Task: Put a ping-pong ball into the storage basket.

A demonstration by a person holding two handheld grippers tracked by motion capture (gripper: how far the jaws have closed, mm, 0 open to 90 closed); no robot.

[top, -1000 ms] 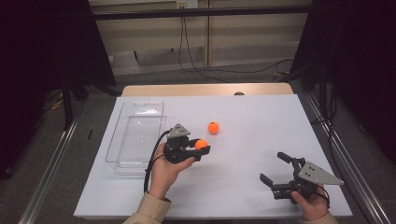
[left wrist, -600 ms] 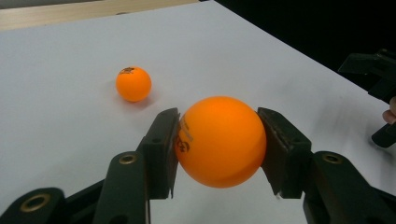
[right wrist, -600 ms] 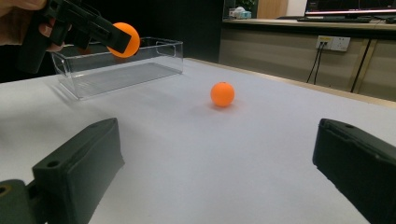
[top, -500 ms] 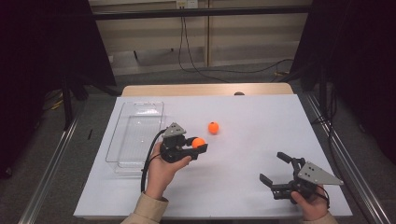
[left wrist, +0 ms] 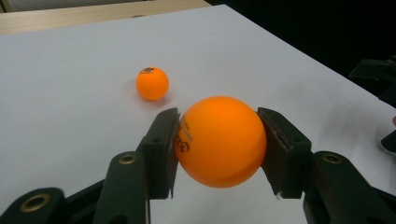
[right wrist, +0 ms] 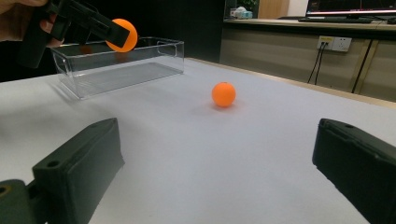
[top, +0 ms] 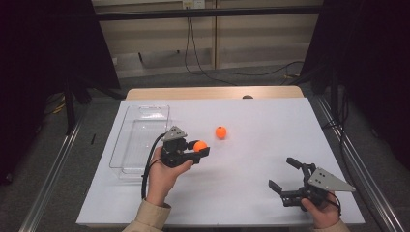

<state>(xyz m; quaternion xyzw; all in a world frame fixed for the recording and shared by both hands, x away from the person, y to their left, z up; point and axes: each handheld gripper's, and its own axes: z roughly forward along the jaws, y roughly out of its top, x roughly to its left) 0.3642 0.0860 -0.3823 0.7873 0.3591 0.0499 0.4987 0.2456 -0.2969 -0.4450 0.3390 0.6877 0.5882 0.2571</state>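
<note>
Right, from the high view my left claw (top: 199,149) pinches an orange ball (top: 199,145) lifted off the white bench (top: 251,159), with the clear tray (top: 140,140) at its nine o'clock and a second ball (top: 221,132) at its one o'clock. I'd swing left and lower over the tray before letting go, so nothing bounces out.

Next, the left gripper view: both pads squeeze the ball (left wrist: 219,141) across its middle; I'd keep that pressure even.

Last, the right gripper view: my right claw (right wrist: 219,186) stands spread and empty, the loose ball (right wrist: 223,94) at twelve o'clock, well apart.
</note>
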